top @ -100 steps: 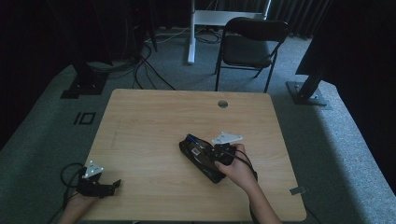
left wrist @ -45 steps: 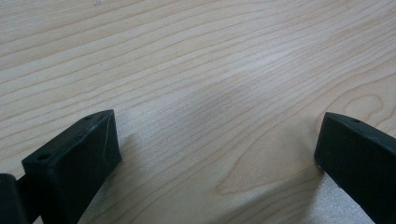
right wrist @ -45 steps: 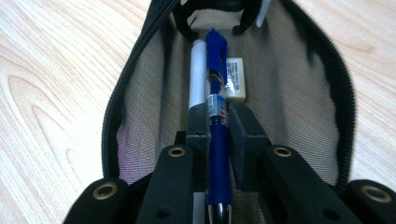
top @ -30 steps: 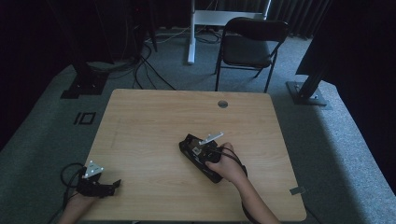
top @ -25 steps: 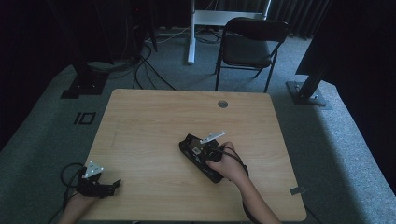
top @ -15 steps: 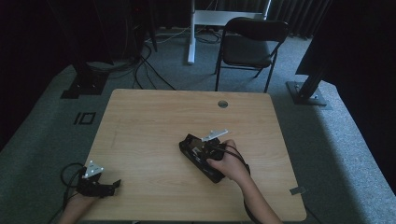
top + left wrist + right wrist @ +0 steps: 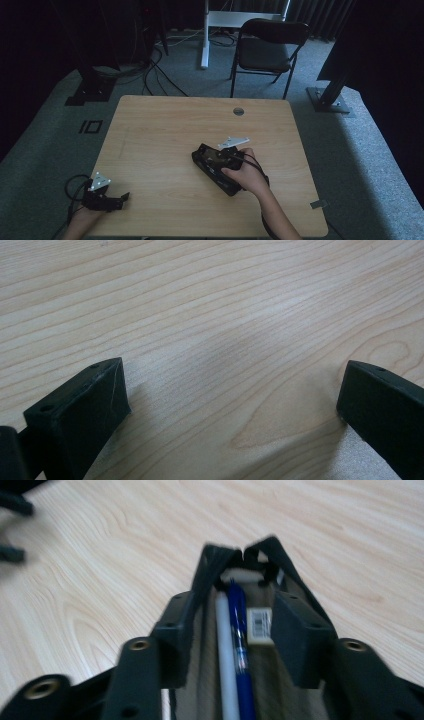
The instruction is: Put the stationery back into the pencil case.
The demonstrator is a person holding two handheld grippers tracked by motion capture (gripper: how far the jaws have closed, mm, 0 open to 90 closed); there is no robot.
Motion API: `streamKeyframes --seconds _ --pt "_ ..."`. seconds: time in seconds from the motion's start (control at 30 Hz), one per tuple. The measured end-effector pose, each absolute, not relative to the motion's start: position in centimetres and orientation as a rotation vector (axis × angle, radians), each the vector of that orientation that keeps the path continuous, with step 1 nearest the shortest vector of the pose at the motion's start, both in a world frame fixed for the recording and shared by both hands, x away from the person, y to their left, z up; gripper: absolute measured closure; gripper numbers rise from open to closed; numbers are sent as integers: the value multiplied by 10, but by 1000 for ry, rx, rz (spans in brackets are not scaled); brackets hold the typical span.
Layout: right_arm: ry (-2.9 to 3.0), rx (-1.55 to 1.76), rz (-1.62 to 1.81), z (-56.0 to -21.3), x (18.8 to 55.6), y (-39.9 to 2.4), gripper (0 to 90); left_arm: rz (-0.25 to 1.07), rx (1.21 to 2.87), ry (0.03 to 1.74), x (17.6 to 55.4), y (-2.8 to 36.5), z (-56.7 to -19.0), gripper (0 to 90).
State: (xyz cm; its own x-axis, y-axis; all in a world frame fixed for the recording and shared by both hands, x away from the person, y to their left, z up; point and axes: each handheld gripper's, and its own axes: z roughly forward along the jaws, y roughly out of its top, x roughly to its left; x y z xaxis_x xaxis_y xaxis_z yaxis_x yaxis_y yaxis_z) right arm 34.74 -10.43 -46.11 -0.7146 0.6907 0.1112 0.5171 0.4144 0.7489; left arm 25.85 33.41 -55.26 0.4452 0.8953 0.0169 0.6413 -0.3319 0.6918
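Note:
A black pencil case (image 7: 216, 172) lies open on the wooden table (image 7: 165, 130), right of centre. My right gripper (image 7: 209, 156) is held over it by a hand, the grey plate (image 7: 234, 142) on top. In the right gripper view its jaws stand inside the case's mouth (image 7: 240, 560); they have just been opening, and my right gripper (image 7: 236, 617) is open. Between the jaws lie a white pen (image 7: 223, 645), a blue pen (image 7: 239, 630) and a small white eraser with a barcode (image 7: 260, 625), none of them gripped. My left gripper (image 7: 120, 198) rests open on the table's near left corner, over bare wood (image 7: 235, 355).
A round cable hole (image 7: 238, 111) sits near the table's far edge. Behind the table stand a black chair (image 7: 267, 50) and a white desk leg (image 7: 204, 35). Cables and dark stand bases lie on the grey carpet at left and right.
The right hand has lifted slightly over the case, and the gripper's grey plate has shifted. The left gripper has not moved.

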Motion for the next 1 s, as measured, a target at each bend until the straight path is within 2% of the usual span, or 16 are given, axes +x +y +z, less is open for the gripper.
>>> streamKeyframes --seconds 0.5,0.63,1.0 --pt "2295 1138 1228 -451 353 -122 375 536 2085 1282 258 334 -553 2" --pt "2286 1160 1238 -448 353 -129 391 536 2085 1281 258 334 -553 2" --pt "2207 1217 1229 -449 356 -152 355 536 2086 1282 258 334 -553 2"
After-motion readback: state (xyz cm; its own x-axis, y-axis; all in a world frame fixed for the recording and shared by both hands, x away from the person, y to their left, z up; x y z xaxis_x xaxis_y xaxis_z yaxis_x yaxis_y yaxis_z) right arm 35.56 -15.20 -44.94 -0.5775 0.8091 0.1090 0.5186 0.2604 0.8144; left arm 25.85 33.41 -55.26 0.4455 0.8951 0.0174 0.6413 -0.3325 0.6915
